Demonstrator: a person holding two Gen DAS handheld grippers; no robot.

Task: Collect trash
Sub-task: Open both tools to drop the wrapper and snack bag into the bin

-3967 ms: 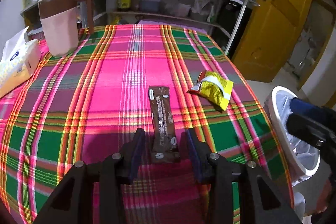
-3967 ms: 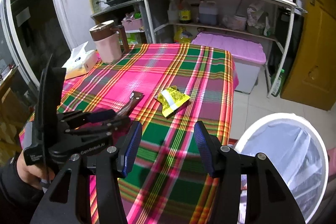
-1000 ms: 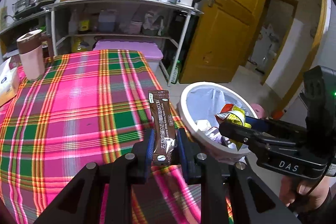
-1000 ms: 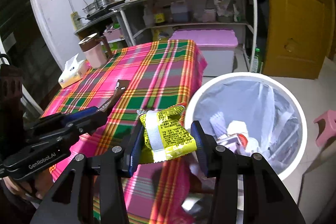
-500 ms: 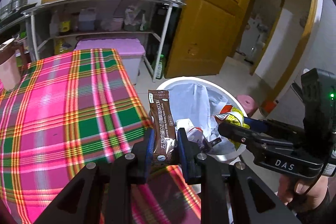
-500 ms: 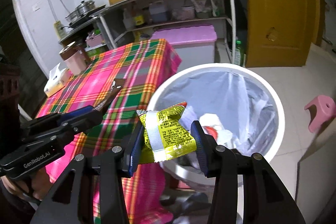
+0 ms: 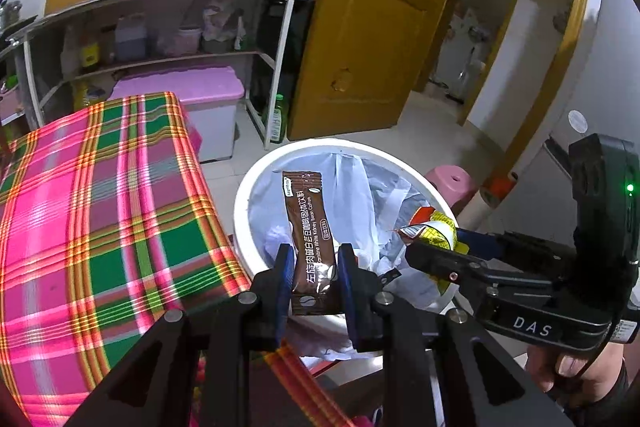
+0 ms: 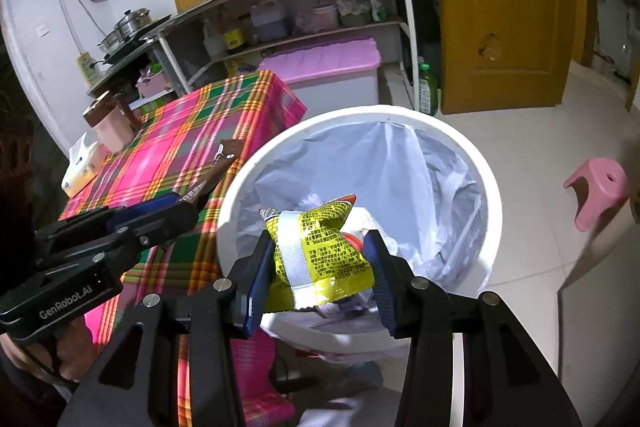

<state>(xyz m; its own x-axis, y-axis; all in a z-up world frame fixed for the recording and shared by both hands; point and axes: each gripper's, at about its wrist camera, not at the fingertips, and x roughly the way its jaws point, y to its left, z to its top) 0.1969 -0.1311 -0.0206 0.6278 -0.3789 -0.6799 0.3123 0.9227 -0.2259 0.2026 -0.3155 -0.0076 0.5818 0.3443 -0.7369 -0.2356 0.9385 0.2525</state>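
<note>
My left gripper point(image 7: 314, 275) is shut on a brown coffee sachet point(image 7: 309, 231) and holds it upright over the near rim of the white trash bin point(image 7: 256, 179). My right gripper point(image 8: 320, 267) is shut on a yellow snack packet point(image 8: 320, 247) above the bin point(image 8: 490, 187), which has a plastic liner and several pieces of trash inside. The right gripper with the yellow packet point(image 7: 434, 231) shows at the right of the left wrist view. The left gripper with the sachet point(image 8: 224, 159) shows at the left of the right wrist view.
A table with a pink and green plaid cloth point(image 7: 100, 207) stands left of the bin. A pink stool point(image 8: 600, 187) sits on the tiled floor to the right. A shelf unit point(image 8: 320, 7), a pink-lidded box point(image 8: 324, 63) and a yellow door point(image 8: 500, 7) stand behind.
Both grippers have moved from over the table towards the bin with their packets still held. The bin now fills the middle of both views.
</note>
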